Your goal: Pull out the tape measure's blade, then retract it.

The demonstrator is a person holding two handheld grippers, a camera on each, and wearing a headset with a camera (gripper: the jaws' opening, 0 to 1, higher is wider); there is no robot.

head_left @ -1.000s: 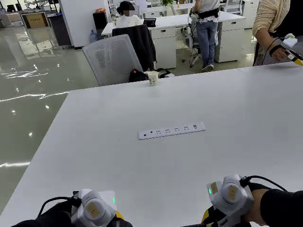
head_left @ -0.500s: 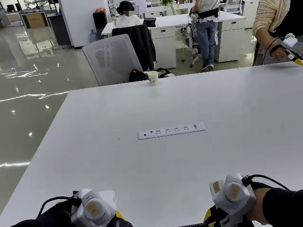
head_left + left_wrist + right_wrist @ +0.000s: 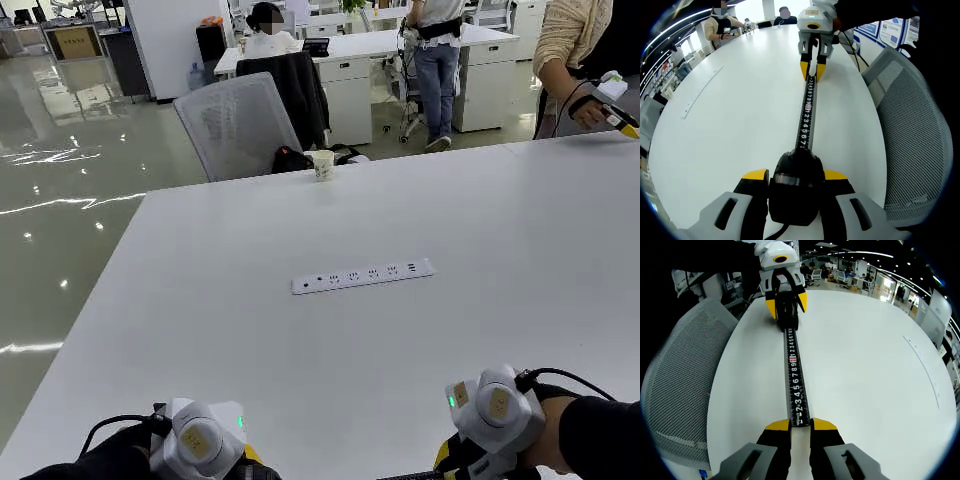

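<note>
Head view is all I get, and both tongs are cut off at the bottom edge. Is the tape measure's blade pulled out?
Observer: Yes. In the left gripper view the blade runs out straight over the white table, numbers facing up.
Operator: What holds the case?
Observer: The left tongs are shut on the black tape measure case.
Operator: And the far end?
Observer: The right tongs pinch the blade's tip, the right gripper view shows.
</note>
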